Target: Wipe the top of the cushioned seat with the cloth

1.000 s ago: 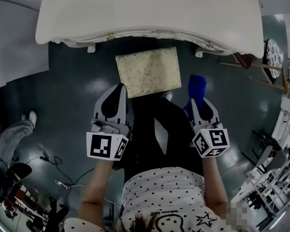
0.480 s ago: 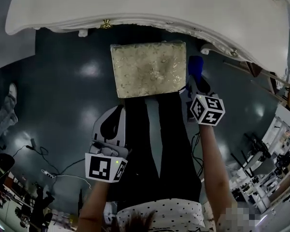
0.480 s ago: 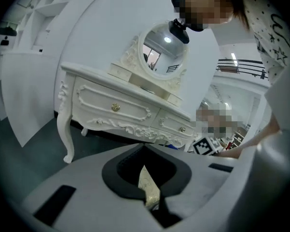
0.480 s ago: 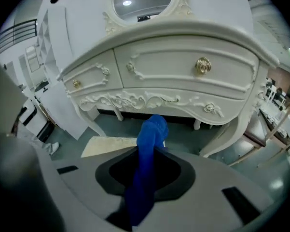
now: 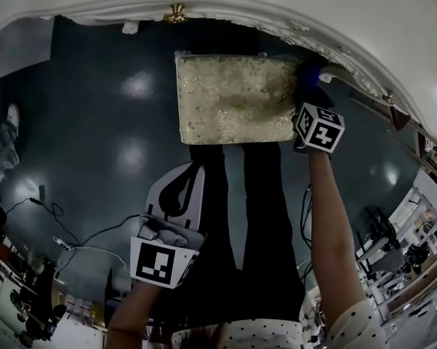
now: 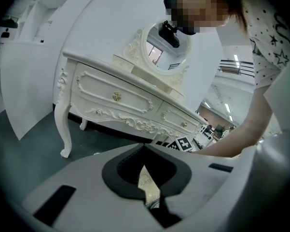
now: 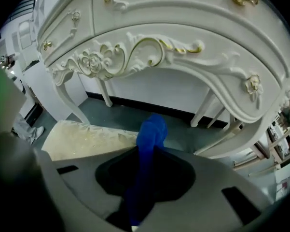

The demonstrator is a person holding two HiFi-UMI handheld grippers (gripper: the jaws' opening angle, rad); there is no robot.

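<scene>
Fingers (image 7: pixel 87 182) on the right gripper (image 7: pixel 145 153) are pinched shut on the blue cloth (image 7: pixel 153 127), which pokes up past the tips as a soft, floppy wad. The cushioned seat (image 5: pixel 233 100) sits just left of those fingers, with the cloth hovering right at its right-hand short edge; I can't tell if it's actually touching yet. The seat is a flat rectangle in cream-gold brocade with a slightly shiny floral pattern, its long axis running left to right, so I'd guess the wipe goes leftward along it. The left gripper (image 5: pixel 182 187) hangs well back on the seat's near side, fingers drawn in to a sliver with nothing held, so the right one's clearly closer. Beyond the seat's far edge is a white carved dressing table (image 7: pixel 183 47) with gold knobs, and under the seat is a dark glossy floor (image 5: pixel 123 129).
</scene>
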